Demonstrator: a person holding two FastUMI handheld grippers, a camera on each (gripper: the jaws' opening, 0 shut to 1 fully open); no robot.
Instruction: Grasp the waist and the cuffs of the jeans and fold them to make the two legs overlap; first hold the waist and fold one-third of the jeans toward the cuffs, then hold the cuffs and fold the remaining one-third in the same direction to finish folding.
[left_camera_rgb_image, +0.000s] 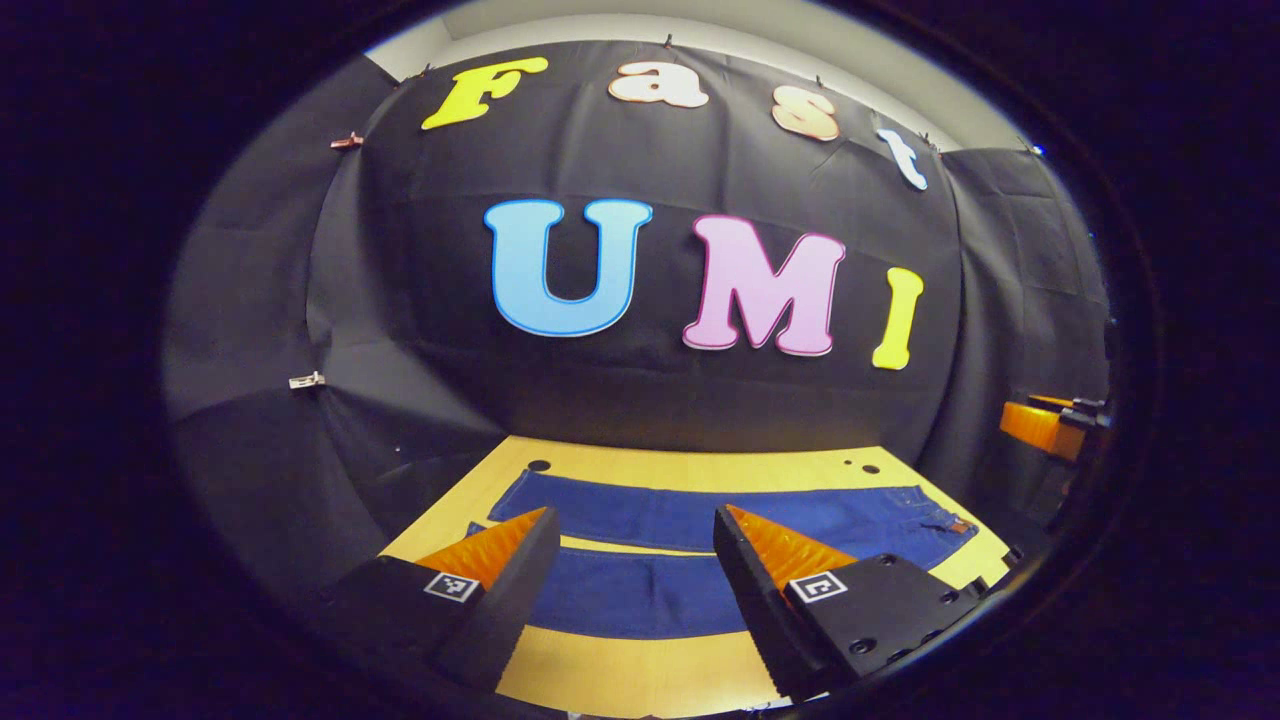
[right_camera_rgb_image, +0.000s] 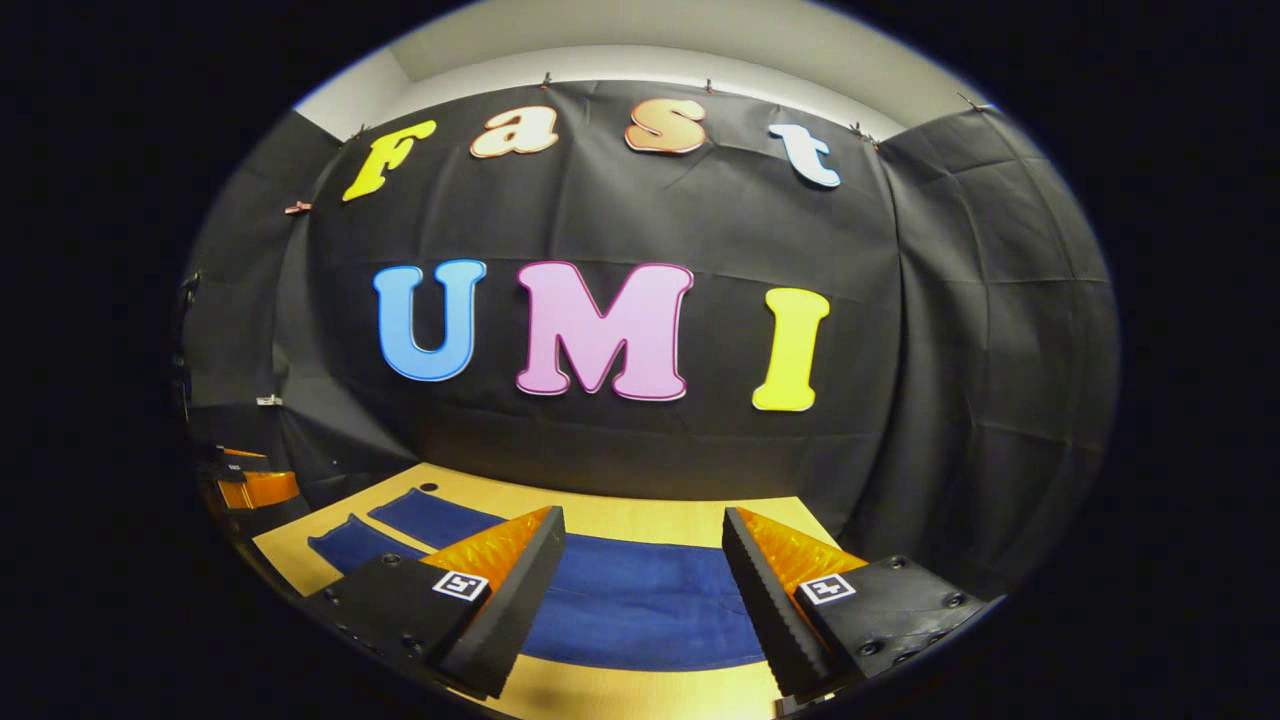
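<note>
Two spread legs of jeans (left_camera_rgb_image: 640, 590) flat on table (left_camera_rgb_image: 620, 670), left gripper (left_camera_rgb_image: 635, 535) agape above

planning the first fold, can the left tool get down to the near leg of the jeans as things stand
Probably yes. The left tool is open and hangs above the jeans, which lie flat on the table with both legs spread apart. Nothing sits between its fingers and the near leg; the right tool is off to the side.

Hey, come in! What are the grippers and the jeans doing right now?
Left gripper open, right gripper open, both above the table. Jeans flat, legs apart, unfolded. Nothing in the way.
</note>
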